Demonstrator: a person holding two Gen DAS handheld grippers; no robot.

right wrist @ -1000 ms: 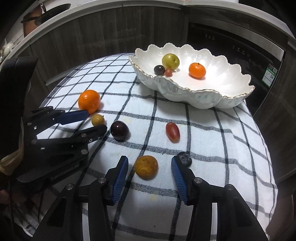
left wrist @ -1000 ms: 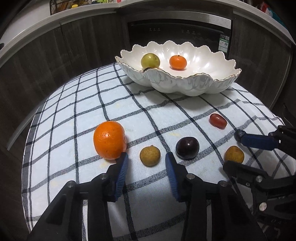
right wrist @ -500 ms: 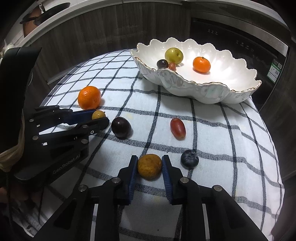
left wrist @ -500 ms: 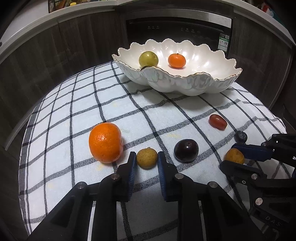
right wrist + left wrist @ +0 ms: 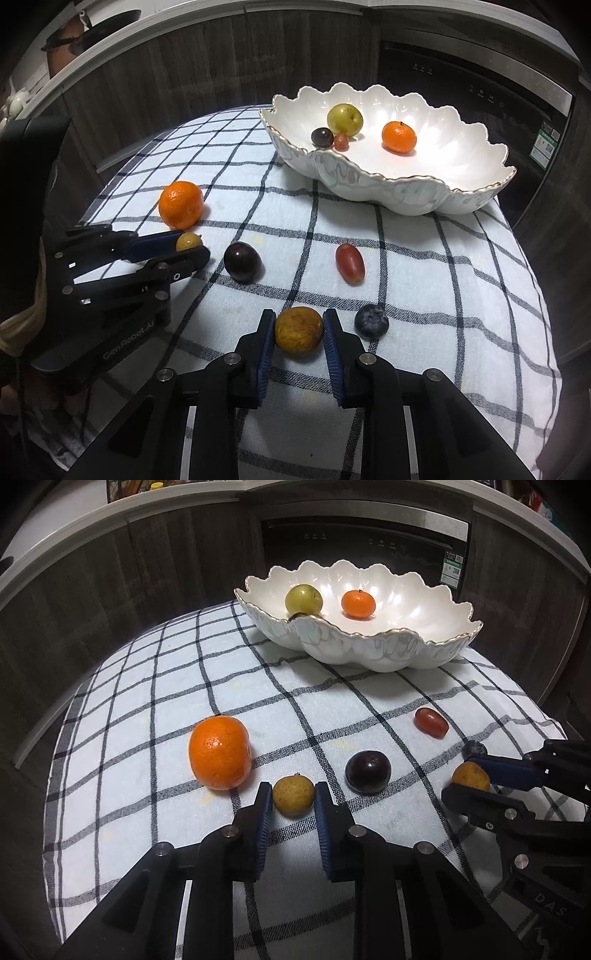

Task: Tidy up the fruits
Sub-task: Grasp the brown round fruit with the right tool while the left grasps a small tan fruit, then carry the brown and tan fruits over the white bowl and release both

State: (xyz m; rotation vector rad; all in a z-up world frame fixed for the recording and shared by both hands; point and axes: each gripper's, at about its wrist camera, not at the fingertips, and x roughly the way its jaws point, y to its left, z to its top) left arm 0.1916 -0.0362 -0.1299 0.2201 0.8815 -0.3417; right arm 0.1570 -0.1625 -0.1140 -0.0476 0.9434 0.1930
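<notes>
Left wrist view: the left gripper point(image 5: 293, 803) sits at lower centre, its blue pads pressed against both sides of a small yellow-brown fruit point(image 5: 293, 794) that rests on the checked cloth point(image 5: 147, 709). Just to the upper left lies a large orange point(image 5: 220, 752); to the right, a dark plum point(image 5: 368, 771) and, further up, a red grape tomato point(image 5: 430, 722). The scalloped white bowl point(image 5: 369, 650) stands in the upper right of the frame, already holding a green fruit point(image 5: 303, 599) and a small mandarin point(image 5: 358, 604). At the right edge the right gripper point(image 5: 466, 781) clamps a second brownish fruit point(image 5: 470, 777).

Right wrist view: the right gripper point(image 5: 299, 332), lower centre, has its pads tight on the round brownish fruit point(image 5: 298, 331), with a blueberry point(image 5: 371, 320) just beside it on the right. The left gripper point(image 5: 186, 246) shows at the left, closed around its little fruit point(image 5: 188, 242).

Both jaws have just been closing, each with a fruit between them, so the grasp looks complete and nothing is lifted yet. The next move calls for raising both fruits clear of the cloth, carrying them toward the upper right over the gold rim, and releasing them low so they do not roll or knock the fruit already inside.
</notes>
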